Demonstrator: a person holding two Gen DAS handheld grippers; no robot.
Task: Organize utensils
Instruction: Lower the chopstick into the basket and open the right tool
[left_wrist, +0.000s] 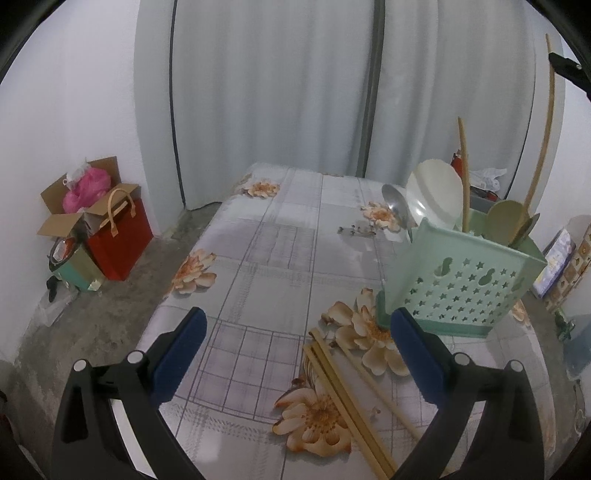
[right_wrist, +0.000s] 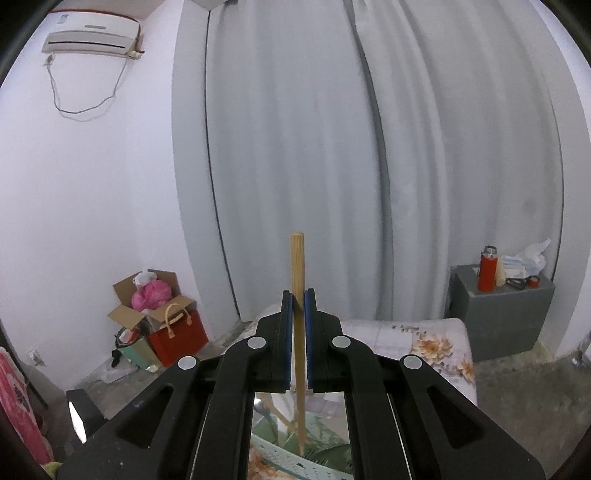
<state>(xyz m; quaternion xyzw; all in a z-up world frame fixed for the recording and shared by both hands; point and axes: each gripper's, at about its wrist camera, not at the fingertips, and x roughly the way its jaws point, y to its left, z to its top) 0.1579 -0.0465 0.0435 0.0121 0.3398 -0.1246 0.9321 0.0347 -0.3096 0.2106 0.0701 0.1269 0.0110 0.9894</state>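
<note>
The right tongs (right_wrist: 299, 295) are squeezing one chopstick (right_wrist: 297, 266) upright over the green holder (left_wrist: 463, 280). It looks light, stiff and slippery, so holding its middle seems best. The left tongs (left_wrist: 295, 328) are hanging open above the chopsticks on the table (left_wrist: 343, 398).

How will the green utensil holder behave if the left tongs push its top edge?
The green utensil holder looks like thin perforated plastic, so probably light. It stands tall with long utensils rising above it, so it may tip rather than slide.
</note>
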